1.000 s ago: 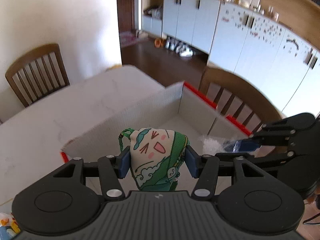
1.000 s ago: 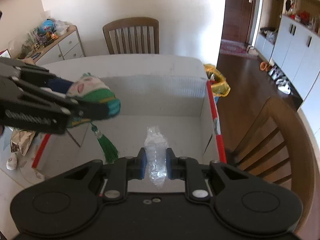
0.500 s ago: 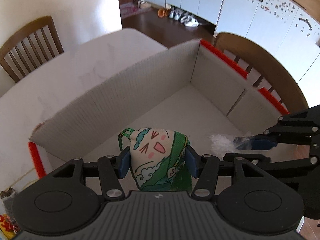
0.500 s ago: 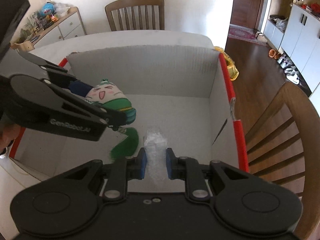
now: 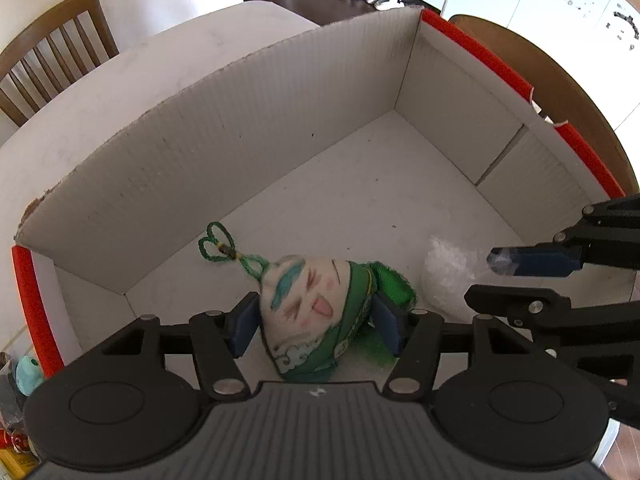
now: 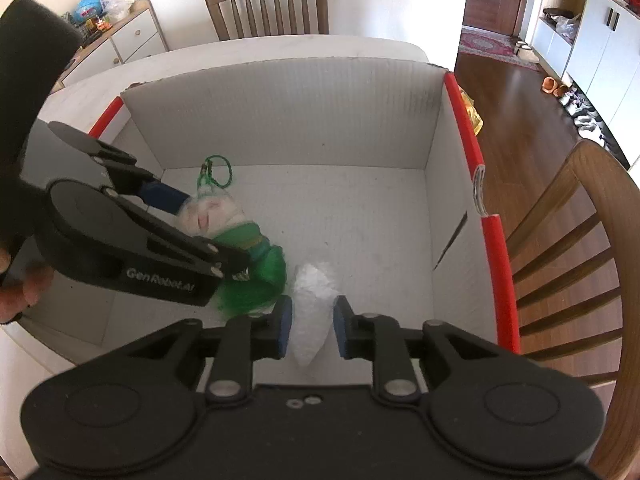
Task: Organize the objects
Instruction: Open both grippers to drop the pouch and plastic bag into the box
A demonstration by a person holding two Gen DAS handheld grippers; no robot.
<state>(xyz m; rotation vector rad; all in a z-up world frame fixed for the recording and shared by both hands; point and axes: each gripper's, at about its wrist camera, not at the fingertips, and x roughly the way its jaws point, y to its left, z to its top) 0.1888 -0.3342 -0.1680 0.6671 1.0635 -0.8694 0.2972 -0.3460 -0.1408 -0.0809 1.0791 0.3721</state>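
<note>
A white cardboard box (image 5: 280,120) with red edges stands open on the table. On its floor lies a cartoon-face pouch (image 5: 316,312) with green cloth, cord loop and tassel. My left gripper (image 5: 316,320) straddles it, jaws opening, with small gaps between pads and pouch. Beside it lies a small clear plastic bag (image 6: 314,284), resting on the box (image 6: 300,112) floor between the pads of my right gripper (image 6: 312,328), whose jaws are opening and barely clear of it. The right wrist view shows the left gripper (image 6: 212,236) over the pouch (image 6: 216,216); the left wrist view shows the right gripper (image 5: 484,278) by the bag (image 5: 444,276).
The box sits on a pale table (image 5: 120,80). Wooden chairs stand at the far side (image 6: 268,4) and right side (image 6: 580,240). A low white cabinet (image 6: 132,40) stands against the wall. Small items (image 5: 28,372) lie outside the box's left wall. A hand (image 6: 20,292) holds the left gripper.
Both grippers came down into the box. The pouch and the plastic bag now rest on its floor, and both pairs of pads have parted slightly from them.
</note>
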